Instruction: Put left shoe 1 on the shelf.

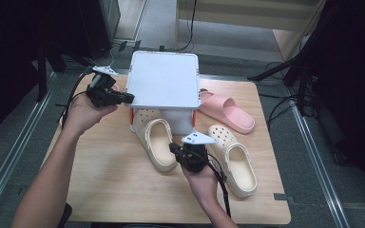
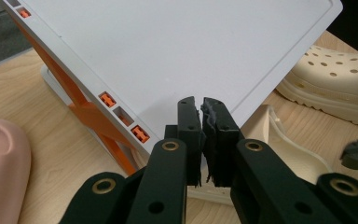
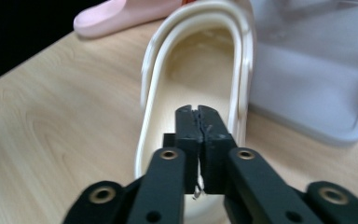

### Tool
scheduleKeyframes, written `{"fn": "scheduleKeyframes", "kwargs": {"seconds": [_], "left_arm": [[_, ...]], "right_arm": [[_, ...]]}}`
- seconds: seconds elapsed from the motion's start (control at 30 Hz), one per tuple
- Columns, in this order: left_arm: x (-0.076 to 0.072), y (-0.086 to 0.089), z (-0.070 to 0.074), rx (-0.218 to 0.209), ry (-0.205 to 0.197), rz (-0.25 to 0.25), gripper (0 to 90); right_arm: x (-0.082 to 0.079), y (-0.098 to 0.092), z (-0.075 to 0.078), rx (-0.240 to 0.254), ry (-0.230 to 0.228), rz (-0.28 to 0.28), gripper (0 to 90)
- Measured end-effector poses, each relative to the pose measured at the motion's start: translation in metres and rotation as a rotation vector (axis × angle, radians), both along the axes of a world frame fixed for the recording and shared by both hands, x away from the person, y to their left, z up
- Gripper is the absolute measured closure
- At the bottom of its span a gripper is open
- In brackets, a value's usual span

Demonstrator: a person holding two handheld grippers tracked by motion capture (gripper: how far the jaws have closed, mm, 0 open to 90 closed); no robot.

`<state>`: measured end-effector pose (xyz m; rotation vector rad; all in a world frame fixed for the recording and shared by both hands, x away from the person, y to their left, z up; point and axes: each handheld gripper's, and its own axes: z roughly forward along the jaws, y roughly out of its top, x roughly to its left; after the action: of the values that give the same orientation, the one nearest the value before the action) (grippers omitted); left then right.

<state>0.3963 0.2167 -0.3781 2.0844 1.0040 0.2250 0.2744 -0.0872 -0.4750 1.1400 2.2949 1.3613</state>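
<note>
One cream clog (image 1: 158, 142) toe-in under white rack (image 1: 164, 78); second clog (image 1: 233, 159) outstanding; right gripper (image 1: 175, 148) and left gripper (image 1: 128, 98) closed, empty.

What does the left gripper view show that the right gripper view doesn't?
Left gripper view: the stand's white top, its orange struts and the second cream clog with its holed toe. Right gripper view: the inside of the nearer cream clog and the stand's lower shelf. Shared: the pink slide, the wooden table, and a shut tool in front, left tool or right tool.
</note>
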Motion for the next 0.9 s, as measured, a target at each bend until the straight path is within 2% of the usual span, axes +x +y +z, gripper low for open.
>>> {"fn": "scheduleKeyframes", "kwargs": {"seconds": [0.1,0.17,0.23,0.27,0.37,0.5,0.63,0.9], "left_arm": [[0.0,0.0,0.0,-0.003,0.001,0.002,85.7],[0.0,0.0,0.0,-0.003,-0.001,0.0,85.7],[0.0,0.0,0.0,-0.003,-0.002,0.0,85.7],[0.0,0.0,0.0,-0.004,-0.002,0.001,85.7],[0.0,0.0,0.0,-0.003,-0.002,0.001,85.7],[0.0,0.0,0.0,-0.002,-0.003,0.0,85.7],[0.0,0.0,-0.001,-0.005,-0.004,0.0,85.8],[0.0,0.001,-0.001,-0.007,-0.005,-0.002,85.8]], "right_arm": [[-0.009,-0.003,-0.004,-0.009,-0.005,0.007,90.0],[-0.026,-0.008,-0.01,-0.046,-0.014,0.022,90.0],[-0.031,-0.01,-0.012,-0.052,-0.009,0.027,90.0],[-0.039,-0.012,-0.017,-0.082,0.001,0.043,90.0],[-0.045,-0.012,-0.025,-0.116,0.023,0.058,90.0],[-0.043,-0.007,-0.037,-0.151,0.055,0.067,90.0],[-0.036,0.0,-0.042,-0.172,0.066,0.075,90.0],[-0.03,0.012,-0.041,-0.166,0.066,0.09,90.0]]}}
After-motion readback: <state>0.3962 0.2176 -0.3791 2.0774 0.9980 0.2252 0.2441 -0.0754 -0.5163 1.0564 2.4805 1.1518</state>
